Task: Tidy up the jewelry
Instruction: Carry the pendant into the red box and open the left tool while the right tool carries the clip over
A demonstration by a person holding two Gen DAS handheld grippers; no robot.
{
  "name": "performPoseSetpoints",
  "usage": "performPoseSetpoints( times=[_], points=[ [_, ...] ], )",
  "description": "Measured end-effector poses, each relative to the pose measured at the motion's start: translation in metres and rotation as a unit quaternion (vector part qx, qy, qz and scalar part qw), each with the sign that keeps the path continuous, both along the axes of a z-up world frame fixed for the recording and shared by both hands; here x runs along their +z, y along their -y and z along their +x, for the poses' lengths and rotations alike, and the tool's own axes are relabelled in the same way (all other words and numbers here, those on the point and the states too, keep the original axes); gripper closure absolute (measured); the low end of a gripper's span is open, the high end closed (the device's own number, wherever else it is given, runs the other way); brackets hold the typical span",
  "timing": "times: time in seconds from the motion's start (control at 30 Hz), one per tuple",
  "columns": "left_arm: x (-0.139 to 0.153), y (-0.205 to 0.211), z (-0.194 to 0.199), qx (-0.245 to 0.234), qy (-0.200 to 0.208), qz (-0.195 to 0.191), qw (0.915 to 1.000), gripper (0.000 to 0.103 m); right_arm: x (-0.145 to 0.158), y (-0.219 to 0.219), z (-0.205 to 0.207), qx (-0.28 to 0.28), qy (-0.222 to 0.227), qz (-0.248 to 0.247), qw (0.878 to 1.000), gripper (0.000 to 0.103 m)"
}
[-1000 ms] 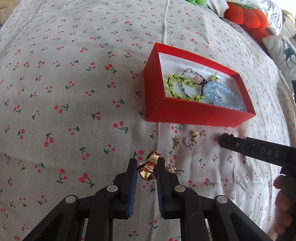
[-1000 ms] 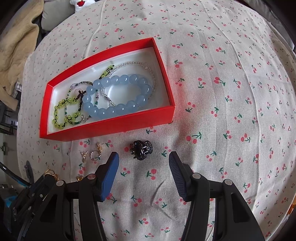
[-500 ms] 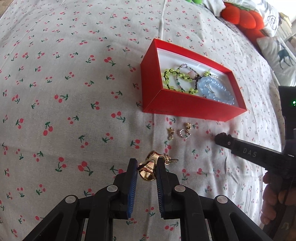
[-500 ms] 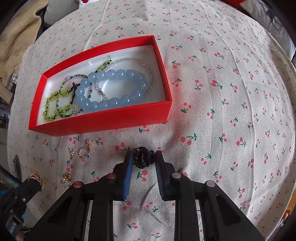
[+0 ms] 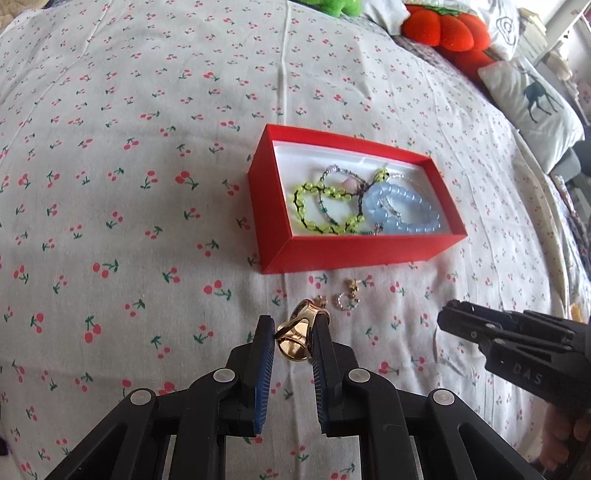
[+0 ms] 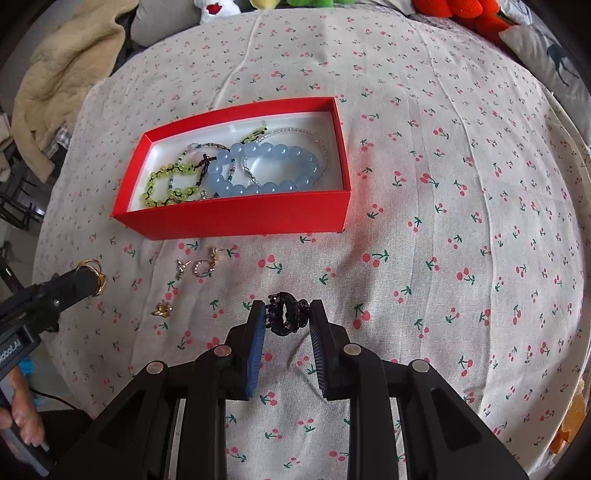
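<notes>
A red box (image 5: pixel 354 251) (image 6: pixel 236 216) on the cherry-print bedspread holds a blue bead bracelet (image 5: pixel 402 210) (image 6: pixel 266 168), a yellow-green bead bracelet (image 5: pixel 321 206) (image 6: pixel 168 184) and thin chains. My left gripper (image 5: pixel 294 325) is shut on a gold ring (image 5: pixel 295 339), held above the cloth in front of the box; it also shows in the right wrist view (image 6: pixel 92 275). My right gripper (image 6: pixel 286 308) is shut on a small black hair claw (image 6: pixel 286 317), lifted off the cloth. Small earrings (image 5: pixel 347 299) (image 6: pixel 203 266) and a gold piece (image 6: pixel 162 309) lie in front of the box.
Red plush toys (image 5: pixel 439 29) and a deer-print pillow (image 5: pixel 532 103) lie at the far right of the bed. A beige blanket (image 6: pixel 62 70) is heaped at the far left. The right gripper's body (image 5: pixel 517 350) reaches in from the right.
My right gripper closed on the black hair claw and lifted it. My left gripper rose and pulled back with the gold ring still held.
</notes>
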State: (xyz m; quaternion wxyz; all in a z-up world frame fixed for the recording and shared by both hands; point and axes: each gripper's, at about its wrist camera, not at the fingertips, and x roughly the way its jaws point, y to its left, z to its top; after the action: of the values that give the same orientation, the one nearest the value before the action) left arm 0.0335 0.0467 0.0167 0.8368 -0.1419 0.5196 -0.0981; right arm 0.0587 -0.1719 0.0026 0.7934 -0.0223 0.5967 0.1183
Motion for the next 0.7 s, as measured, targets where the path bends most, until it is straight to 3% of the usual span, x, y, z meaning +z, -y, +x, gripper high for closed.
performPoseSetpoints(
  times=[0.47, 0.7],
  points=[
    [0.010, 0.002, 0.029, -0.001, 0.049, -0.030, 0.9984, 0.089, 0.029, 0.031, 0.024, -0.030, 0.042, 0.048, 0.998, 0.077],
    [0.010, 0.019, 0.044, 0.003, 0.059, -0.019, 0.9981, 0.089, 0.034, 0.039, 0.037, -0.040, 0.066, 0.054, 0.996, 0.077]
  ],
)
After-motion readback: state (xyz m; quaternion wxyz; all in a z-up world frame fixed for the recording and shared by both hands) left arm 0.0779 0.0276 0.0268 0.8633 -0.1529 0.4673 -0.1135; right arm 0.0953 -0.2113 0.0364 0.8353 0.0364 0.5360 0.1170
